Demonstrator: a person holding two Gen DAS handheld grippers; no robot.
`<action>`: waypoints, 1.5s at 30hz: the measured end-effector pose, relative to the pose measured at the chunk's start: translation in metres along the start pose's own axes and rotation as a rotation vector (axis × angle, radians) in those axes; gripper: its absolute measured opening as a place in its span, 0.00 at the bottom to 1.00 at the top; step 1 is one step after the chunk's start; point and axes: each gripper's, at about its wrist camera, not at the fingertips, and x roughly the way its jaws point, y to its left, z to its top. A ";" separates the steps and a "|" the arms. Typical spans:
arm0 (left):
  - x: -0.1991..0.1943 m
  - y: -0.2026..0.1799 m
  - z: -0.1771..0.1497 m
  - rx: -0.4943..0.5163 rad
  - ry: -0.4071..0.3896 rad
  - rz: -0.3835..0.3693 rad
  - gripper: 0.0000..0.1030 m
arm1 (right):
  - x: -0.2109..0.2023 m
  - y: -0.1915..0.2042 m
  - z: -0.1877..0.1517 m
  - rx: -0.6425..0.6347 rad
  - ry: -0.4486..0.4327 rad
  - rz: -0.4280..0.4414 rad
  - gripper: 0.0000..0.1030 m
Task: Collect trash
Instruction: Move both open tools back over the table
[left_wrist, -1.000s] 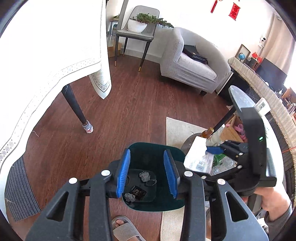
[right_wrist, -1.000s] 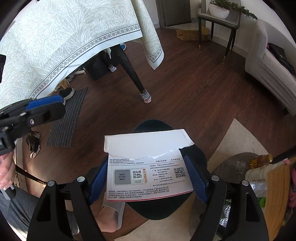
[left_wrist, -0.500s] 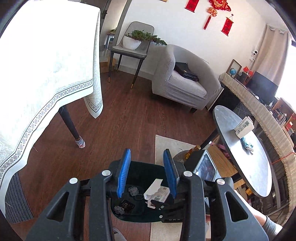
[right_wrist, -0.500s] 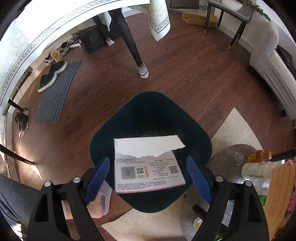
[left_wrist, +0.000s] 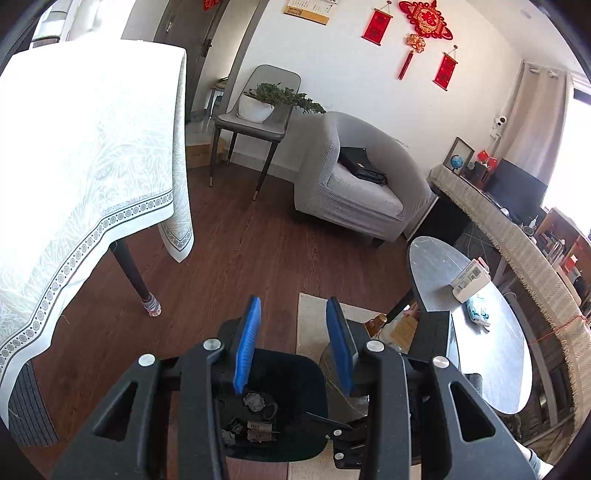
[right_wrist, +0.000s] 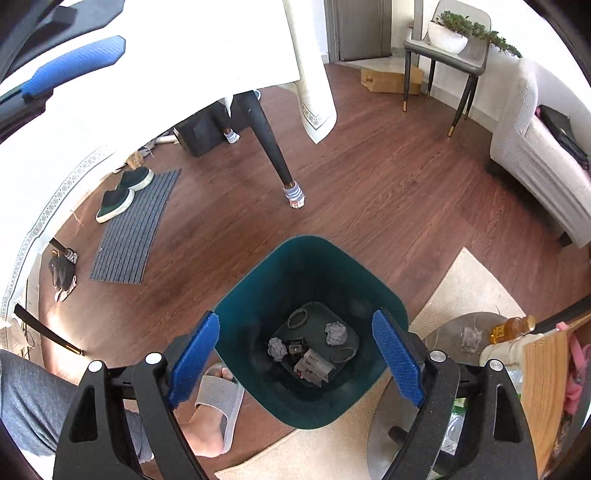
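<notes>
We are seeing a sandaled foot (right_wrist: 218, 398) beside the teal bin (right_wrist: 258, 295), which is holding crumpled paper (right_wrist: 335, 332), rings and a torn envelope (right_wrist: 314, 367); right tool (right_wrist: 295, 360) and left tool (left_wrist: 293, 345) are both gaping apart, empty.

- The bin (right_wrist: 258, 295) looks like smooth dark-green plastic with a dull sheen on its inner walls.
- The crumpled balls (right_wrist: 335, 332) in it look like rough, creased grey paper; the flat packet (right_wrist: 314, 365) is printed card or paper.
- The gripper pads (right_wrist: 397, 360) are blue with a fine woven-looking texture, set on matt black plastic arms with shiny metal screws.
- The floor (right_wrist: 369, 177) is reddish-brown wood plank, smooth with a faint gloss.
- The tablecloth (left_wrist: 92, 166) is pale patterned cloth.
- The armchair (left_wrist: 354, 192) wears ribbed grey fabric.
- The round table top (left_wrist: 491, 354) is smooth, grey and slightly reflective.
- The rug (right_wrist: 469, 288) is coarse beige weave.
- The slipper (right_wrist: 218, 402) is ridged grey rubber or foam.
</notes>
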 end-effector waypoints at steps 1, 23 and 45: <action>0.000 -0.003 0.002 0.003 -0.004 -0.002 0.37 | -0.007 -0.001 0.000 -0.005 -0.017 0.000 0.76; 0.037 -0.113 -0.001 0.126 -0.046 -0.131 0.45 | -0.128 -0.091 -0.046 0.104 -0.244 -0.097 0.66; 0.110 -0.217 -0.009 0.195 0.023 -0.249 0.56 | -0.215 -0.233 -0.128 0.409 -0.352 -0.222 0.64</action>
